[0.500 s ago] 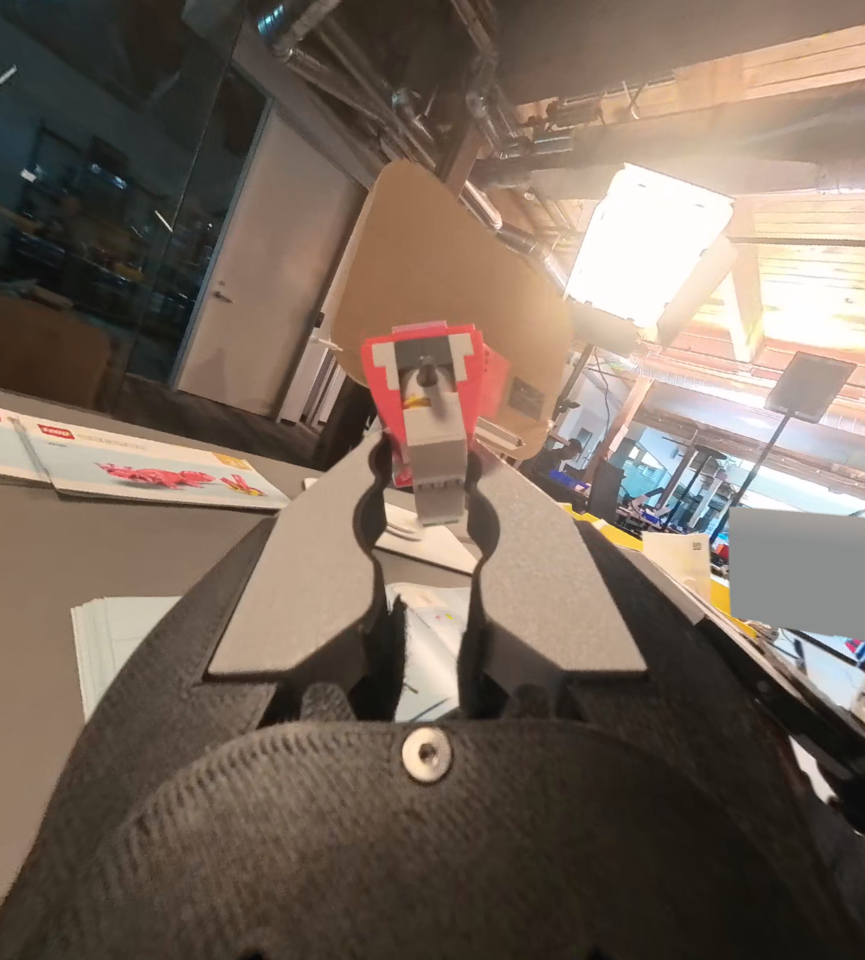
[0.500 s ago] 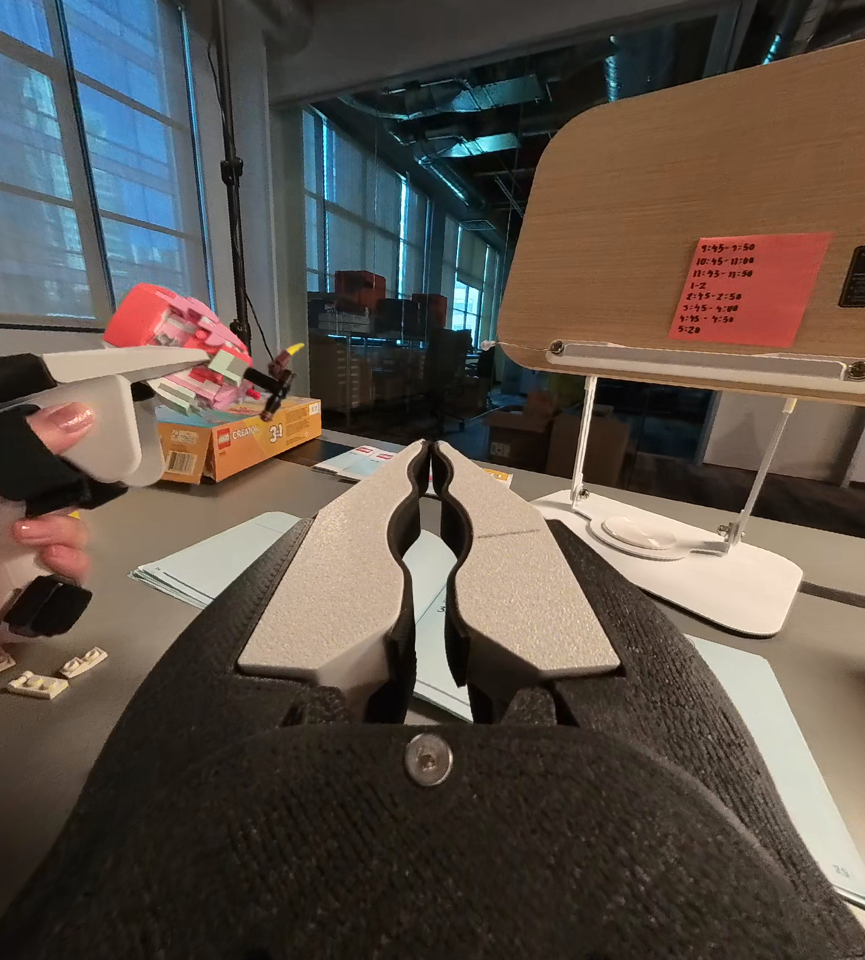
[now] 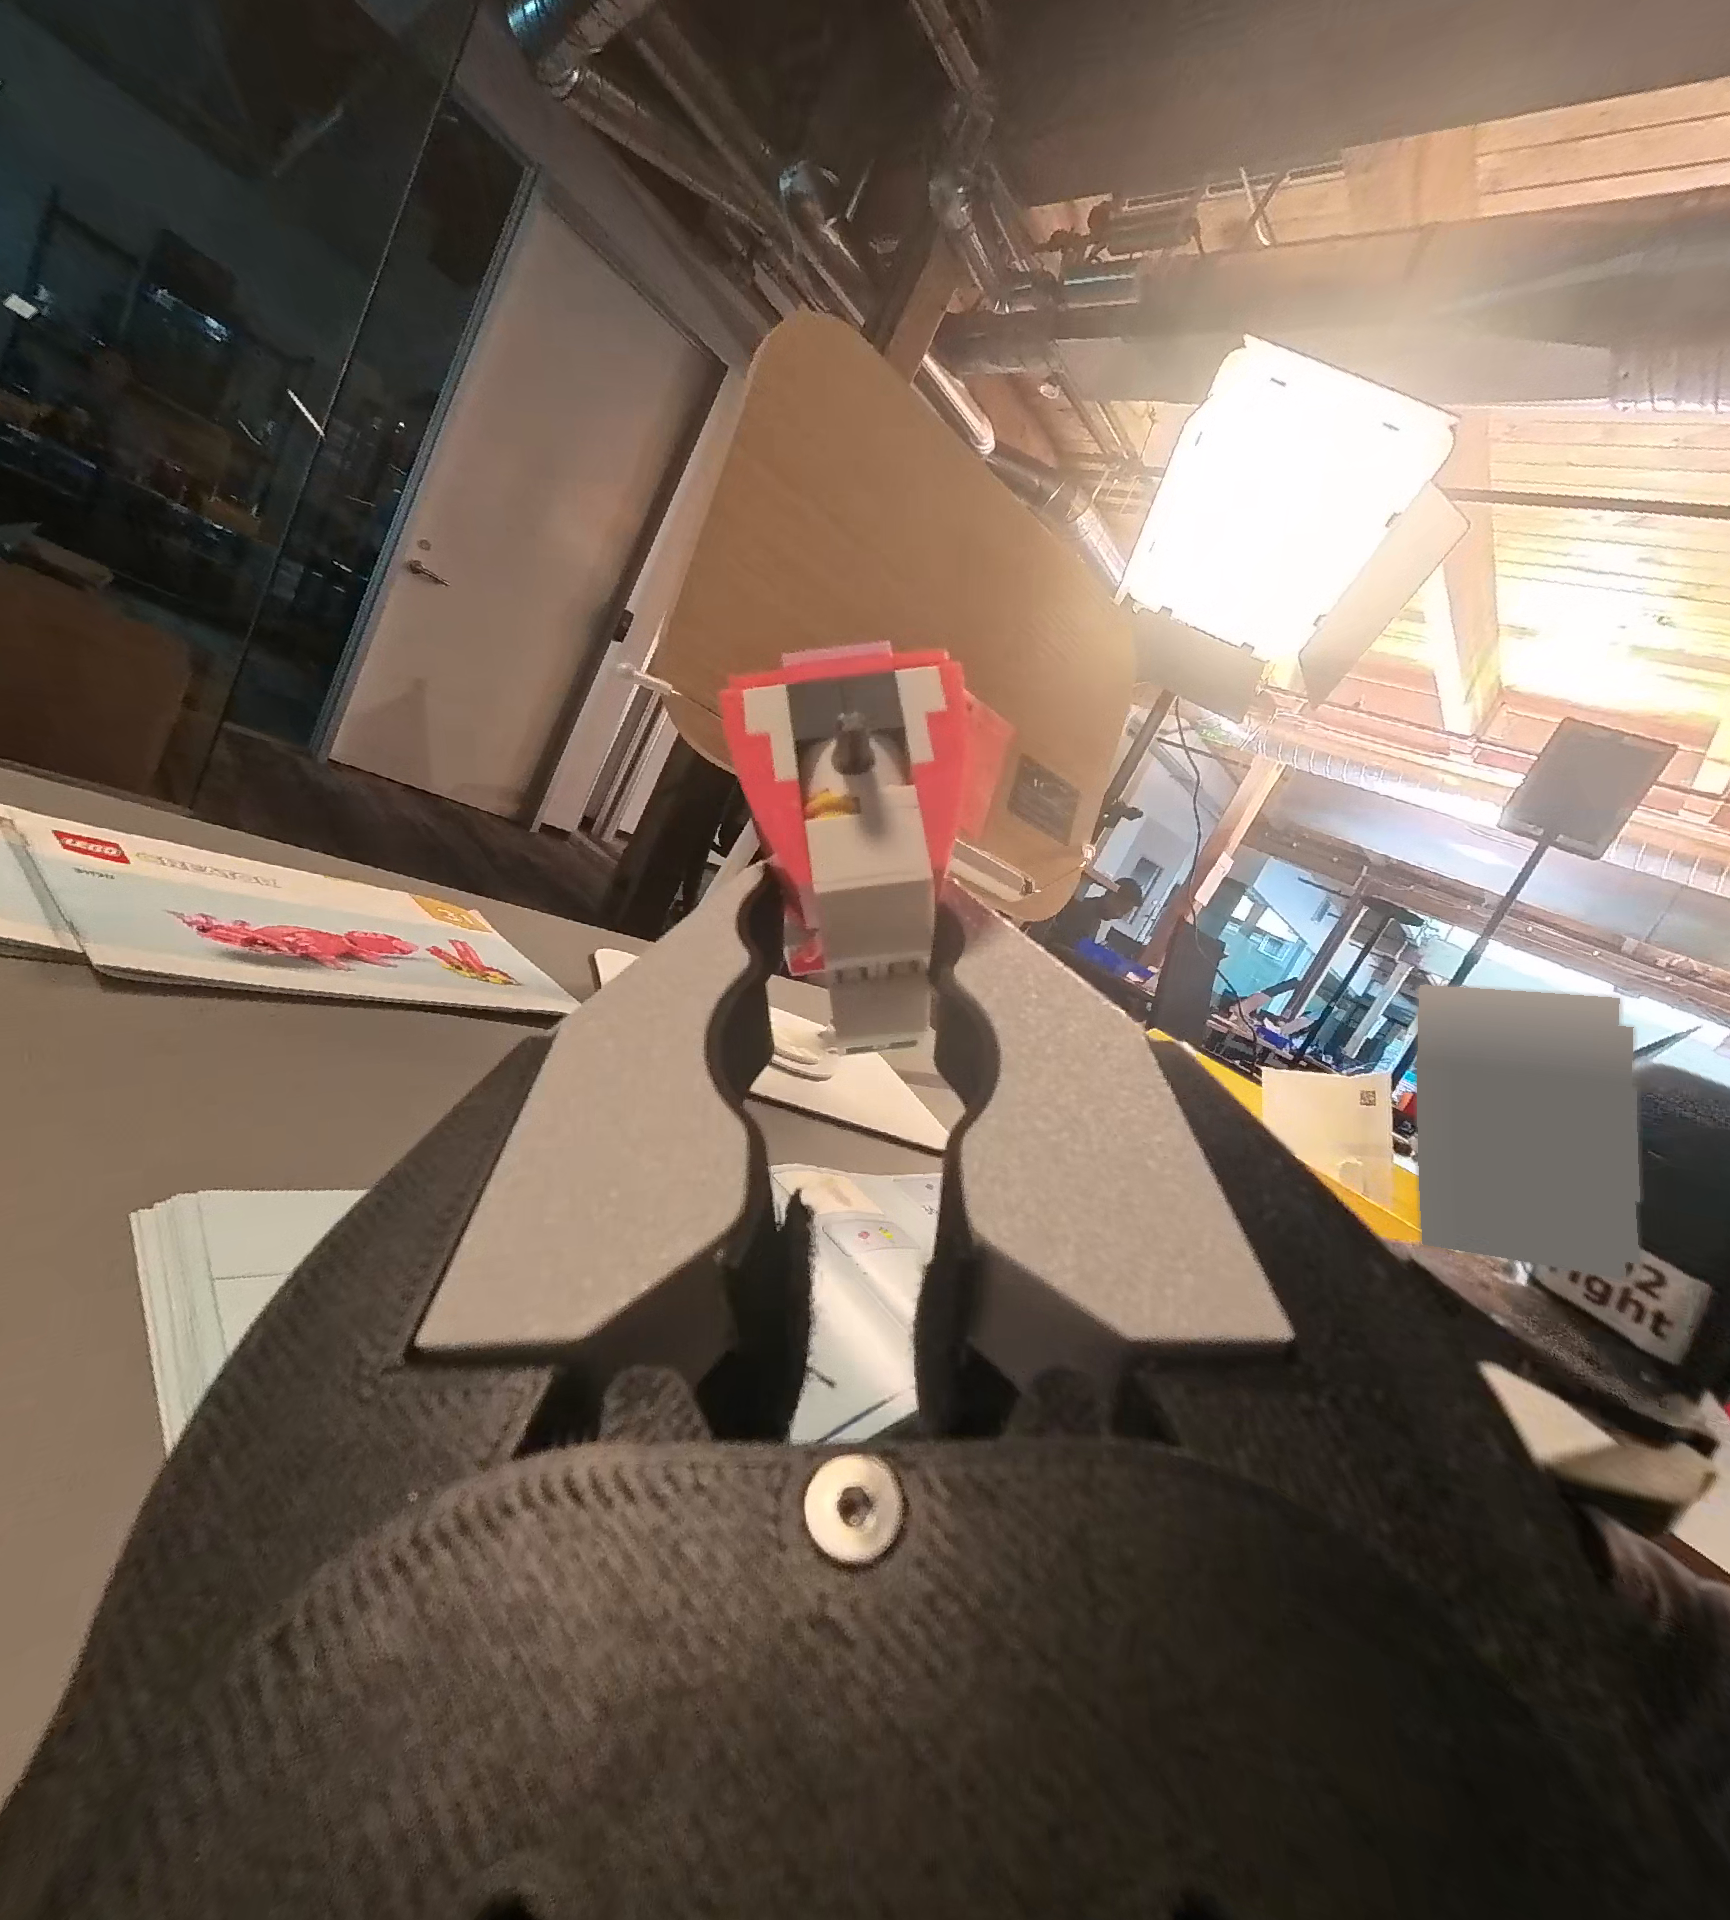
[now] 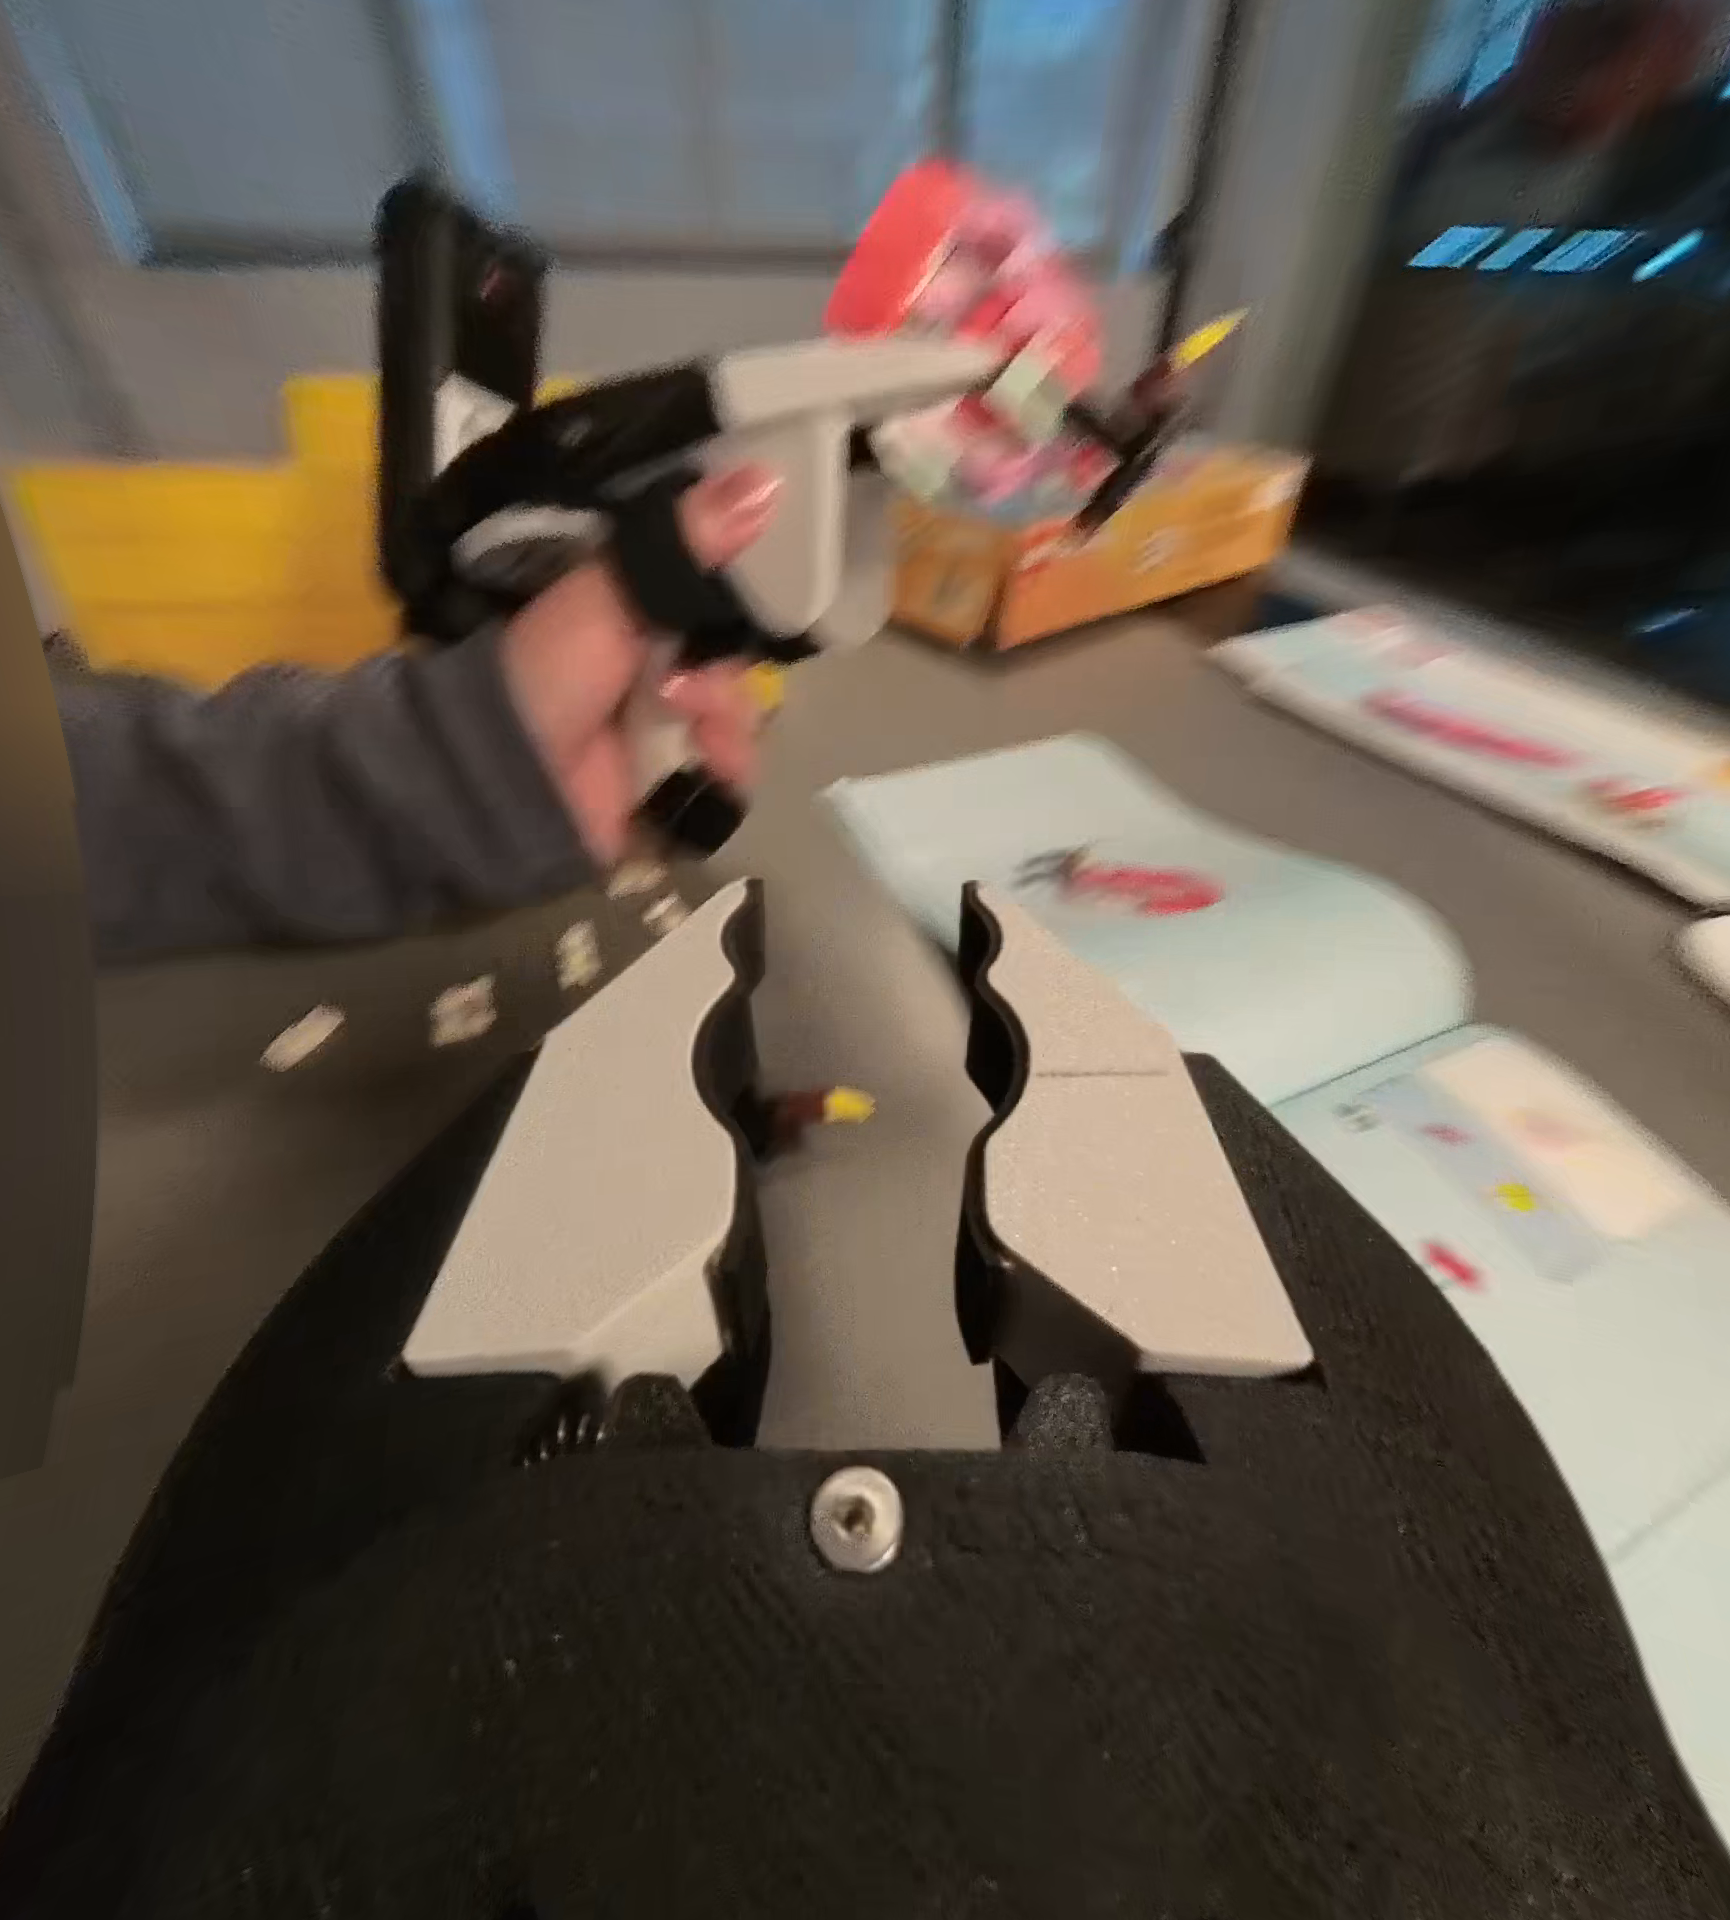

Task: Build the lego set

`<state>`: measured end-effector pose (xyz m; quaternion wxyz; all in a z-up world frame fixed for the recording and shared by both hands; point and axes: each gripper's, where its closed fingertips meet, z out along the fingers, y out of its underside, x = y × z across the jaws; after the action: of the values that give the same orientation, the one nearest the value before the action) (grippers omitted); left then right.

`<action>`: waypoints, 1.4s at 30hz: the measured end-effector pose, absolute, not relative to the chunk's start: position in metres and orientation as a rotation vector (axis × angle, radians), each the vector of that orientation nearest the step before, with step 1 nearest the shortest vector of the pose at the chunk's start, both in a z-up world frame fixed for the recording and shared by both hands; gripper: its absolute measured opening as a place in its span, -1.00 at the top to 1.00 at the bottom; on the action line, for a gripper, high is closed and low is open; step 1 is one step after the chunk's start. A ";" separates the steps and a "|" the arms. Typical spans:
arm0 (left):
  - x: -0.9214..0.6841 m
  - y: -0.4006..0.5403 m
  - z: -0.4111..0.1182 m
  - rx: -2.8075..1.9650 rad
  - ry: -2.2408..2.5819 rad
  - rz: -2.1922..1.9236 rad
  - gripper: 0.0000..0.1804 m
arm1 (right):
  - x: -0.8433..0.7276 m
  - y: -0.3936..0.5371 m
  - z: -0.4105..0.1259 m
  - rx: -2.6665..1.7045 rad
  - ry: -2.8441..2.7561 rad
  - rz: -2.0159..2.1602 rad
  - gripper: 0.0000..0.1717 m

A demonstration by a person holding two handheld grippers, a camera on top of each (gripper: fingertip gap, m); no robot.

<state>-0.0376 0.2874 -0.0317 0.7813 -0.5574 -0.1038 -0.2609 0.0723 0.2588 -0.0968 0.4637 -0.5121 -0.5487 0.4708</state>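
Bricks: left hand-held gripper (image 3: 856,935) is clamping the red-and-grey brick model (image 3: 856,790) up off the desk (image 3: 217,1091); right hand-held gripper (image 4: 861,904) is hanging released above a tiny yellow-tipped piece (image 4: 825,1107).

Matt plastic brick model (image 3: 856,831)

A bright light panel (image 3: 1276,499) flares warm glare across the left wrist view's upper right; its left side stays dim. The right wrist view is heavily motion-blurred, evenly lit, with wide-angle bending at edges
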 end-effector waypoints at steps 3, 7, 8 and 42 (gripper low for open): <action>-0.038 0.288 -0.031 -1.200 -0.229 -0.586 0.73 | 0.082 0.234 -0.132 -1.372 -1.658 1.091 0.54; -0.038 0.288 -0.031 -1.196 -0.233 -0.614 0.73 | 0.083 0.225 -0.159 -1.438 -1.835 0.928 0.52; -0.038 0.288 -0.031 -1.195 -0.232 -0.618 0.73 | 0.083 0.224 -0.164 -1.453 -1.854 0.914 0.52; 0.029 0.266 -0.004 -1.071 0.159 -1.224 0.74 | 0.076 0.291 -0.086 -1.207 -1.304 0.441 0.64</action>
<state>0.0289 0.2659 -0.0044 0.6844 -0.4778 0.0710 -0.5462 0.0760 0.2907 -0.0861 0.6096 -0.5226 -0.5647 0.1910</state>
